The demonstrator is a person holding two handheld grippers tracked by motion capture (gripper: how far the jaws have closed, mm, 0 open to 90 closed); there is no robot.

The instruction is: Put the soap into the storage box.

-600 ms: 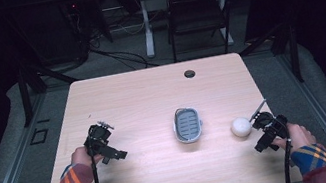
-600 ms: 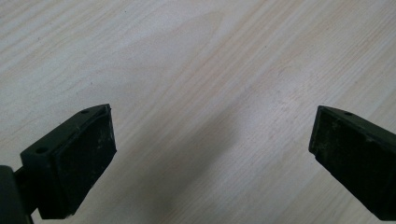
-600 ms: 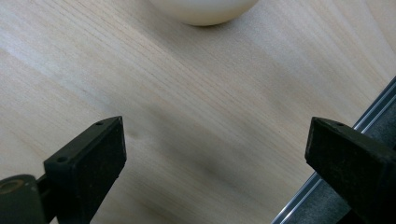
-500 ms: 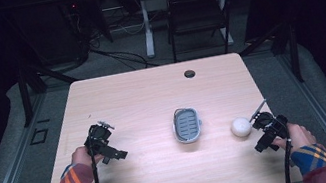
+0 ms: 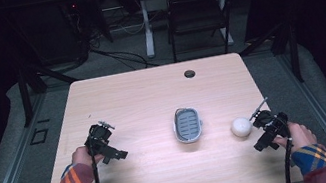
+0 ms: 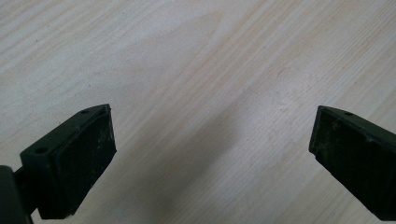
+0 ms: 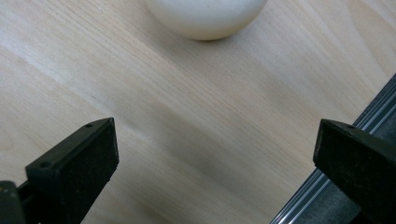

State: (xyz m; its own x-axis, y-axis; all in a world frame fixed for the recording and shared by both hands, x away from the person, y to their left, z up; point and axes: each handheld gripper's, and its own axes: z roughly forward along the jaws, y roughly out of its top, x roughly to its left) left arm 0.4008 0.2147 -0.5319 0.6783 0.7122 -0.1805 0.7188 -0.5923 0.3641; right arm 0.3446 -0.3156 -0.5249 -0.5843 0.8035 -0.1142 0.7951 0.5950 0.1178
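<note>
A white ball [image 5: 241, 127] lies on the wooden table [image 5: 152, 98] at the right, just left of my right gripper [image 5: 264, 127]. In the right gripper view the ball [image 7: 205, 16] sits at the top edge, ahead of the wide-apart jaws of the right gripper [image 7: 217, 161], which hold nothing. A small grey oval basket [image 5: 188, 124] stands in the middle of the table. My left gripper [image 5: 103, 143] rests over the left part of the table. In the left gripper view the left gripper [image 6: 210, 154] has its jaws spread over bare wood.
A round cable hole [image 5: 190, 73] marks the table's far edge. The table's right edge and a metal floor rail [image 7: 327, 186] lie close to my right gripper. A chair [image 5: 194, 5] and desk legs stand beyond the table.
</note>
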